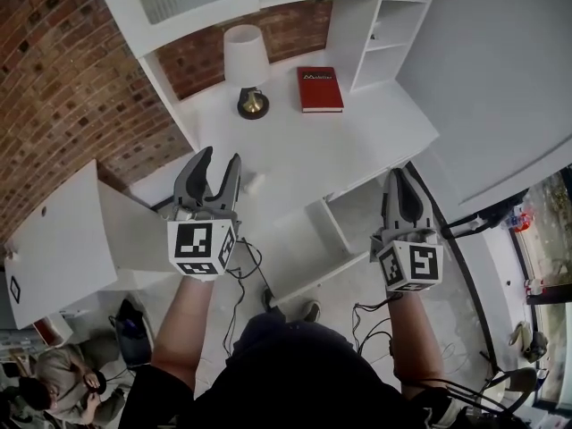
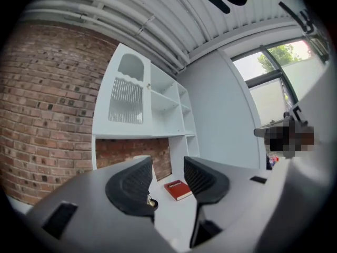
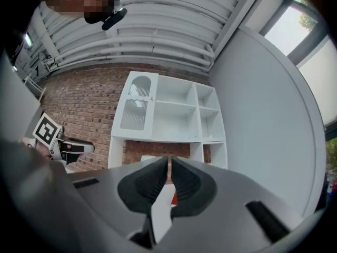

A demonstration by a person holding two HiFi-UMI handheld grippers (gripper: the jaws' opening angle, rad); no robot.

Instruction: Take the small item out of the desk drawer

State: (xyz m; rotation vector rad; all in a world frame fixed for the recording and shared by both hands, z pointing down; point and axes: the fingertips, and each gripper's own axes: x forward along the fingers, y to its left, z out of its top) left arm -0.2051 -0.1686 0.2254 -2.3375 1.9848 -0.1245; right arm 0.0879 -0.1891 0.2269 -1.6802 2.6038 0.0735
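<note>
The left gripper (image 1: 220, 159) has its jaws apart, with nothing in them. The right gripper (image 1: 399, 177) has its jaws almost together, and nothing is in them either. Both are held out over the front of the white surface (image 1: 295, 150). Between them, lower down, is what looks like the open drawer (image 1: 308, 248). I cannot see the small item in it. Farther back stand a lamp (image 1: 246, 61) and a red book (image 1: 319, 89). If the right gripper goes in pinched like that, it could push the item away — it should open first.
</note>
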